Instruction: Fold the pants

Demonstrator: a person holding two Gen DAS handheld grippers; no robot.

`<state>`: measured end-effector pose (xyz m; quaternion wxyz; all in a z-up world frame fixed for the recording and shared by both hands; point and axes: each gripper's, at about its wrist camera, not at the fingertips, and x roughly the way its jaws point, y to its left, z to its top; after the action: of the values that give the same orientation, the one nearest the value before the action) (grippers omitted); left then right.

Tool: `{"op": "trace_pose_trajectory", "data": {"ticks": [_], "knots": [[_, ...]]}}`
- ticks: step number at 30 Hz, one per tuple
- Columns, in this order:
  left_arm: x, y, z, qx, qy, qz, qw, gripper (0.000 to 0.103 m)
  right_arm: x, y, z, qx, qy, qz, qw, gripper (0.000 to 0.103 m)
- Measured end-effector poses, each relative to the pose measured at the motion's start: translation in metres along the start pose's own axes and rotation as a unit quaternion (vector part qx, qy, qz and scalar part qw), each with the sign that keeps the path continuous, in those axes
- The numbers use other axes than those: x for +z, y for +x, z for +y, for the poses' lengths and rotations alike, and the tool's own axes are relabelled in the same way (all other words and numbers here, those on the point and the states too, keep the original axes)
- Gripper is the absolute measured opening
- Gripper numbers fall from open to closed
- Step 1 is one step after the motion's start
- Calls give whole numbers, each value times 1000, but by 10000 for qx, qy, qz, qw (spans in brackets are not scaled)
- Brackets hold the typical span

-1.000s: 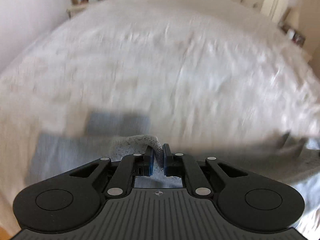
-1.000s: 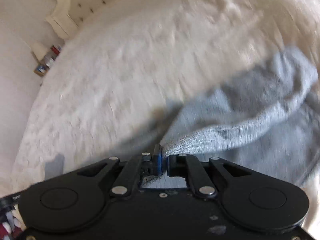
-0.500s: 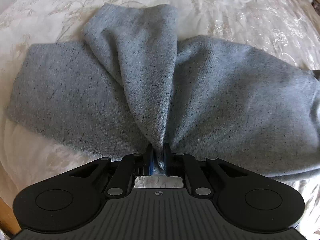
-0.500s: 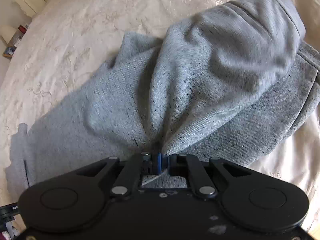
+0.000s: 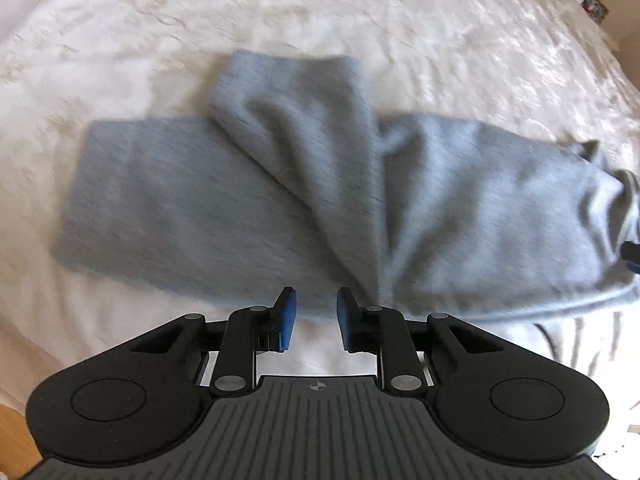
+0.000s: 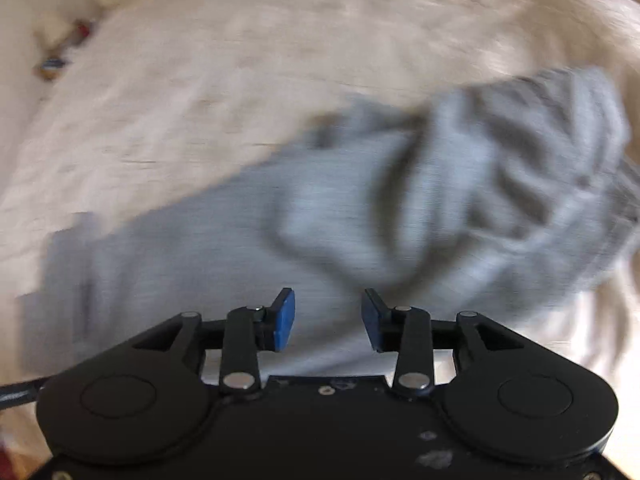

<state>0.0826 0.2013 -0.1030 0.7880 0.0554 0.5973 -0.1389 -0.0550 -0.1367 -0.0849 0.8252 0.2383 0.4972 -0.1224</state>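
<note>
Item: grey pants [image 5: 304, 200]. We find them lying on the cream bedspread [image 5: 360, 16], spread from left to right across the left wrist view. One flat leg panel reaches to the left; a second panel is folded over it and fans away toward the far side, its end lying on the bedspread. The folds gather to a point at the near edge, just right of centre. The bulkier part sits at the right, bunched and creased at its far right end.

Item: left gripper [image 5: 314, 316]. We note its blue pads [image 5: 286, 320] spread apart with bare bedspread between them; nothing is held. It sits at the near edge of the pants, the gathered point just beyond its right finger.

Item: right gripper [image 6: 328, 320]. We note its pads [image 6: 285, 319] likewise parted and holding nothing. It is over the near part of the pants [image 6: 360, 232], grey cloth showing between the fingers. This view is heavily blurred; we can make out a rumpled mound of cloth at the right and the bedspread [image 6: 240, 60] beyond, but whether the fingers touch the cloth we cannot tell.

Item: small objects [image 6: 60, 52], far left, too blurred to identify.
</note>
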Motion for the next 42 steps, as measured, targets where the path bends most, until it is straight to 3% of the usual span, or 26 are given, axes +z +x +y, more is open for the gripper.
{"op": "trace_pose_trajectory", "data": {"ticks": [5,9,16,20,24,25,26,27,30,33,37,39,42], "knots": [[44,26,38,108,-334,-76,9994,22,3,22,78,944,-519,111,9941,40],[72,50,53,174,-227,-24,9996,22,4,50,142,1436,-917,258,9850,40],[109,80,66,180,33,96,9998,22,-2,99,203,1557,-1009,676,9803,42],[114,69,78,209,100,1,9997,22,-3,123,219,1584,-850,811,9804,46],[108,47,110,144,-182,-159,9996,22,1,140,222,1551,-673,832,9821,47],[106,42,119,160,-252,-180,9994,22,4,144,225,1545,-687,794,9824,38],[104,36,128,188,-336,-205,9990,22,5,142,231,1538,-783,719,9824,14],[101,29,137,218,-429,-240,9986,22,8,144,241,1562,-972,645,9808,7],[93,5,165,270,-821,-406,9954,22,2,125,281,1791,-2073,382,9610,7],[83,-12,183,349,-1144,-527,9914,22,-24,118,323,2117,-3087,503,9259,8],[75,-21,195,357,-1449,-596,9870,22,-74,126,357,2071,-4298,703,8760,13],[73,-18,199,335,-1594,-546,9851,22,-89,132,360,2160,-4488,947,8620,13],[75,-9,199,315,-1657,-454,9846,23,-95,131,359,2169,-4598,1008,8552,19]]}}
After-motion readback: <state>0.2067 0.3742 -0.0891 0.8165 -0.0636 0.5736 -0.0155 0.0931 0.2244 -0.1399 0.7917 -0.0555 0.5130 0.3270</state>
